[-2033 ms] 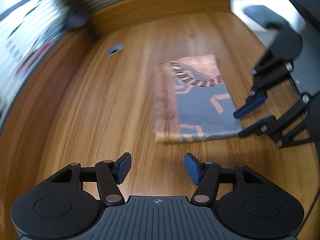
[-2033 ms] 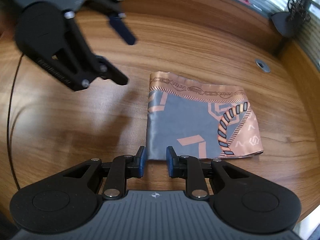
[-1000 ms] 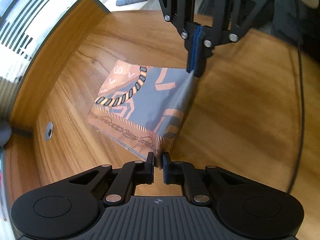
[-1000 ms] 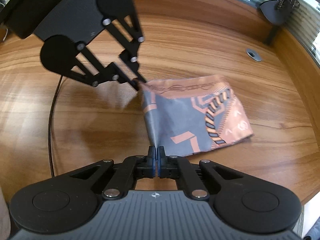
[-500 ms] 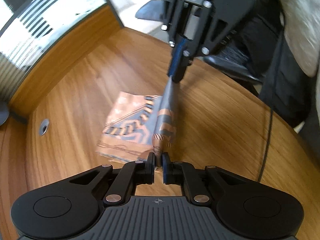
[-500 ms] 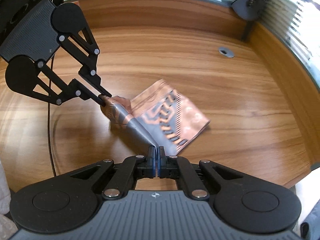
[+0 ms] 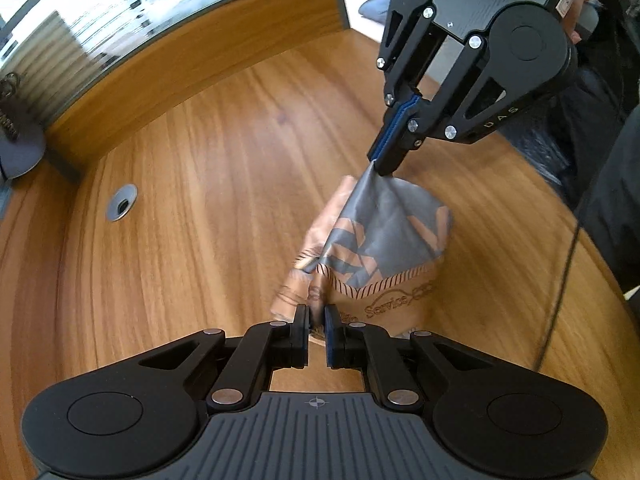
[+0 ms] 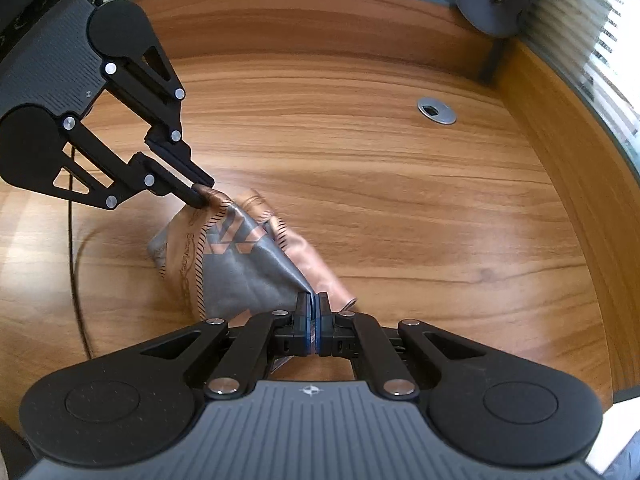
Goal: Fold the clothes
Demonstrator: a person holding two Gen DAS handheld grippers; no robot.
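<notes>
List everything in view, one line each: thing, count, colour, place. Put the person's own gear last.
scarf: 1, grey and copper-orange with a printed border, partly lifted off the desk, hanging between the two grippers
desk: 1, brown wood grain with a raised wooden back edge, under everything
cable grommet: 1, grey metal, set in the desk toward the back
lamp base: 1, dark grey, at the back corner of the desk
cable: 1, black, lying across the desk edge
left gripper: 1, black with blue-padded fingers, shut on one scarf corner
right gripper: 1, black with blue-padded fingers, shut on the other corner
</notes>
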